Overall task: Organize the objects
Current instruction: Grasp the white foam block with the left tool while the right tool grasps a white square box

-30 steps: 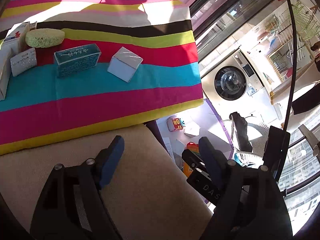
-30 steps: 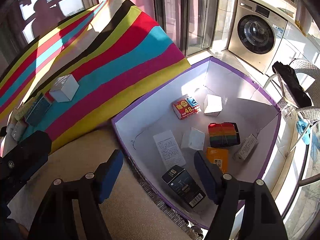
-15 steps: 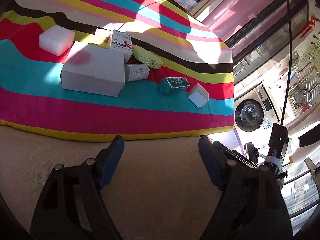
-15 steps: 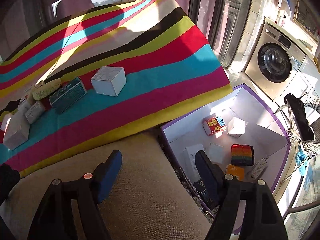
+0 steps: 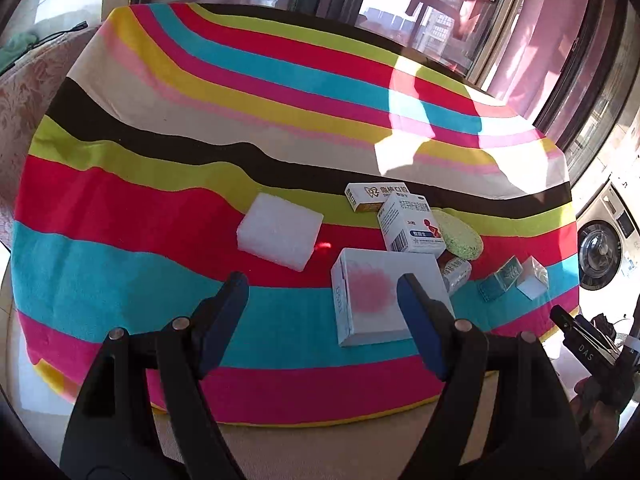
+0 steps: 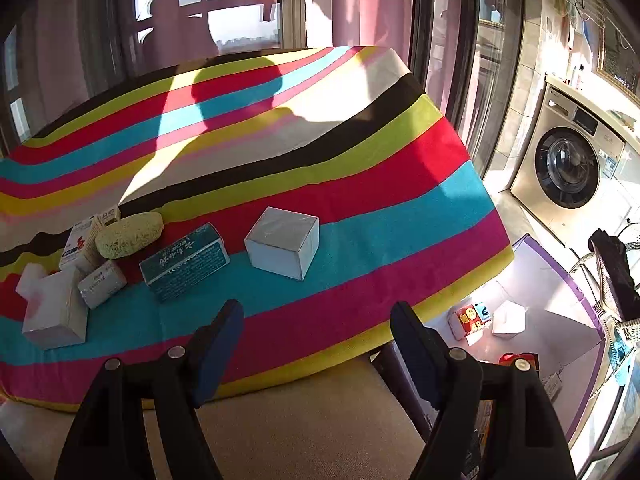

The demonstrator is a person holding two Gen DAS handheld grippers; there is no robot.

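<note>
In the left wrist view, the left hand-held gripper (image 5: pixel 320 296) is seen spread apart and empty above the striped table (image 5: pixel 120 208); a white sponge (image 5: pixel 280 236) and flat box (image 5: pixel 380 296) lie ahead, with open cloth to the left.

In the right wrist view, the right hand-held gripper (image 6: pixel 316 324) is likewise held apart, empty; a grey cube (image 6: pixel 282 248) and teal box (image 6: pixel 186 262) are shown near the table edge, and a purple-rimmed bin (image 6: pixel 560 276) on the floor beside a washing machine (image 6: pixel 568 168).

letters "das" in white on a black device (image 5: pixel 585 351) at the right edge of the left view; "48" in yellow on a red packet (image 6: pixel 469 319) in the purple-rimmed box (image 6: pixel 560 276); chinese print on the teal box (image 6: pixel 185 261) and the white-and-blue carton (image 5: pixel 412 224), not legible.
</note>
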